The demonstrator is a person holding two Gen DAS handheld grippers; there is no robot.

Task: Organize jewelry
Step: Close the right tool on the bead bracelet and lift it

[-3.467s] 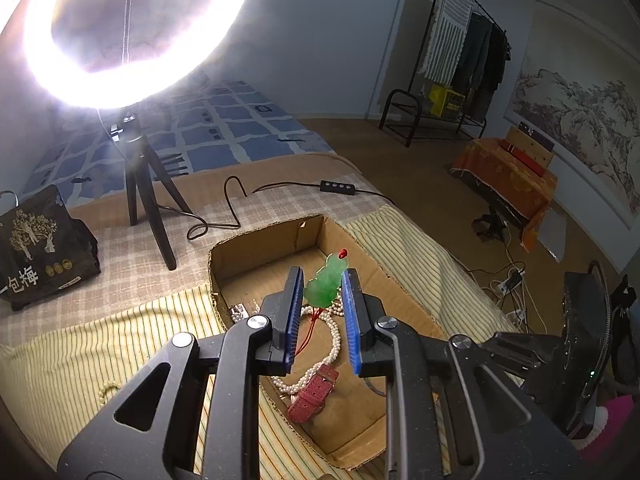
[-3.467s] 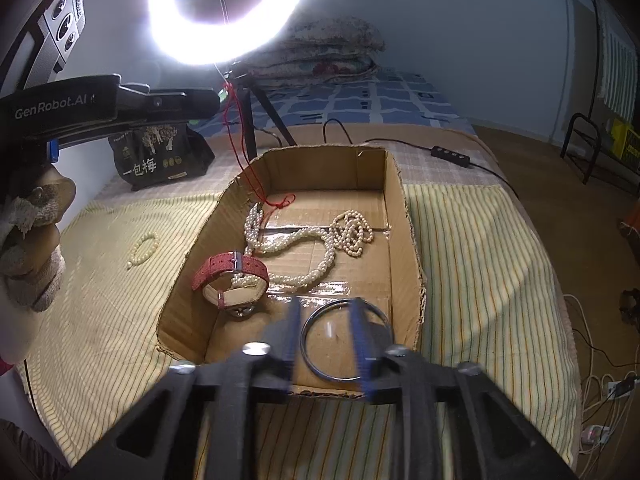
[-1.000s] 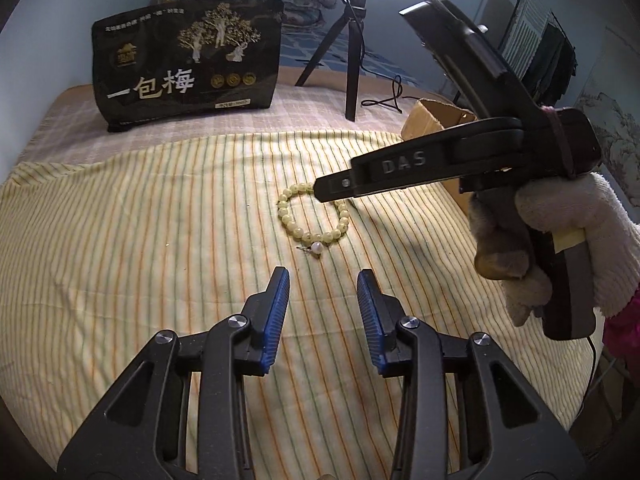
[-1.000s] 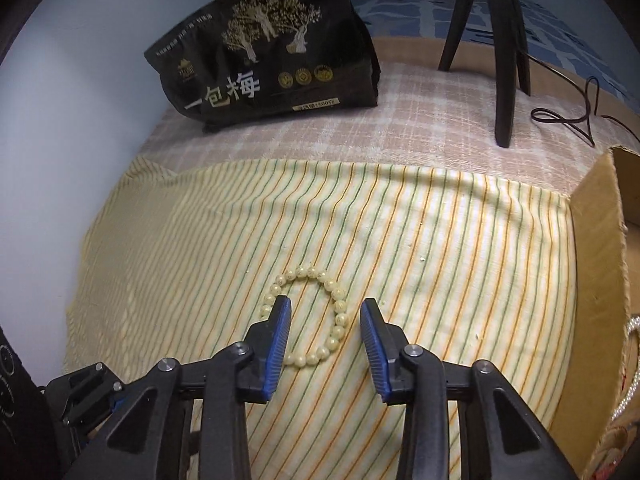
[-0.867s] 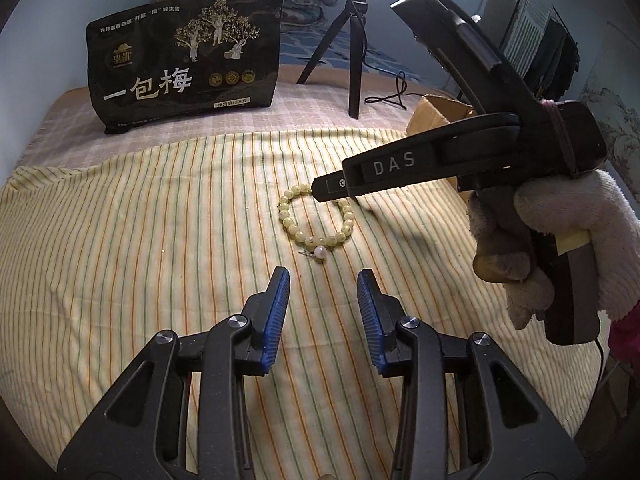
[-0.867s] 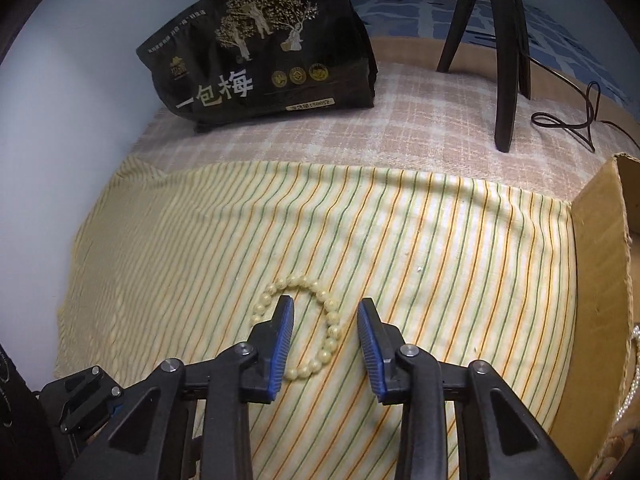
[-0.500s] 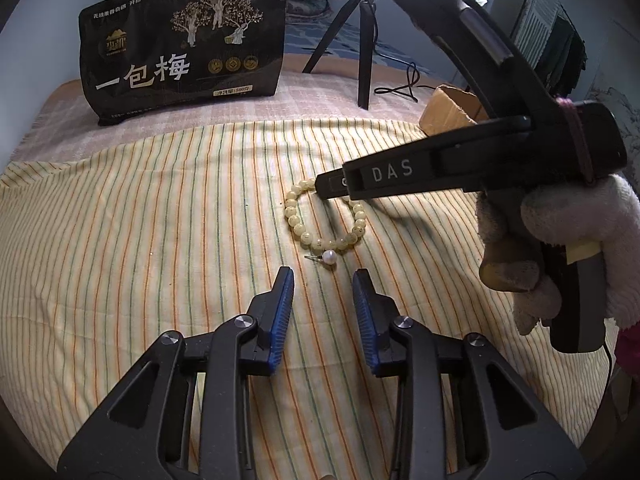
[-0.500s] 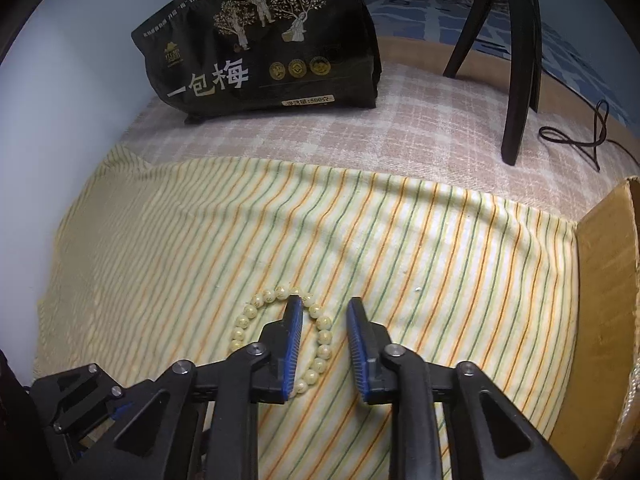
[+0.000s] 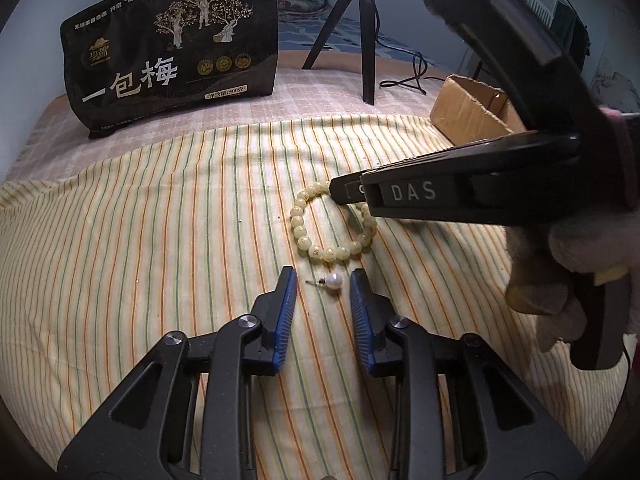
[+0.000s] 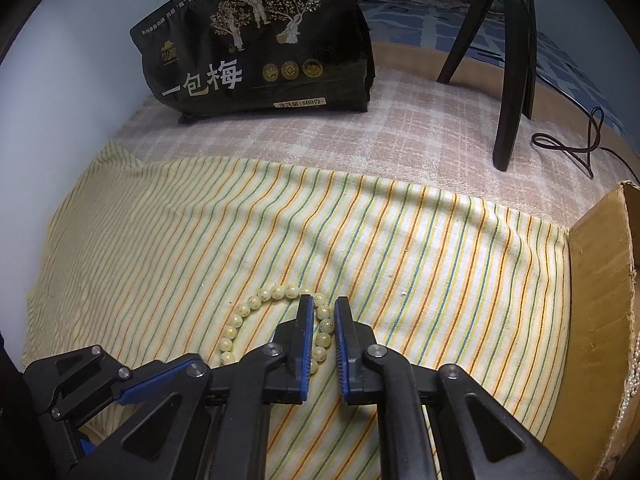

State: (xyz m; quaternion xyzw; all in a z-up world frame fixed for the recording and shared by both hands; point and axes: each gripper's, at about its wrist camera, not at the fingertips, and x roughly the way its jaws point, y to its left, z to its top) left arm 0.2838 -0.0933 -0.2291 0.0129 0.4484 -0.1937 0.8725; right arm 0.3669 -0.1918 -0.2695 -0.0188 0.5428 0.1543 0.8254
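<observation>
The right gripper (image 10: 320, 312), at the lower middle of its own view, has its blue pads pinched on one side of the bead bracelet (image 10: 256, 312), with a few pale beads showing in the narrow gap between them. The rest of the bracelet curves out to the left of the pads and lies on the striped cloth (image 10: 200, 240). In the left wrist view the same gripper reaches in from the right edge, held by a gloved hand (image 9: 568, 272), and its tip covers the bracelet's upper right part.

The left gripper (image 9: 322, 280), at the lower middle of its view, is closing its jaws. A small pearl earring (image 9: 333, 281) lies on the cloth between the fingertips, closer to the right one, and the pads are not touching it. The earring sits just below the bracelet.

Further out, a black bag (image 9: 172, 48) with gold trees stands at the upper left. A tripod (image 9: 360, 28) stands at the upper middle. A cardboard box (image 9: 468, 112) sits at the right, beyond the cloth's edge.
</observation>
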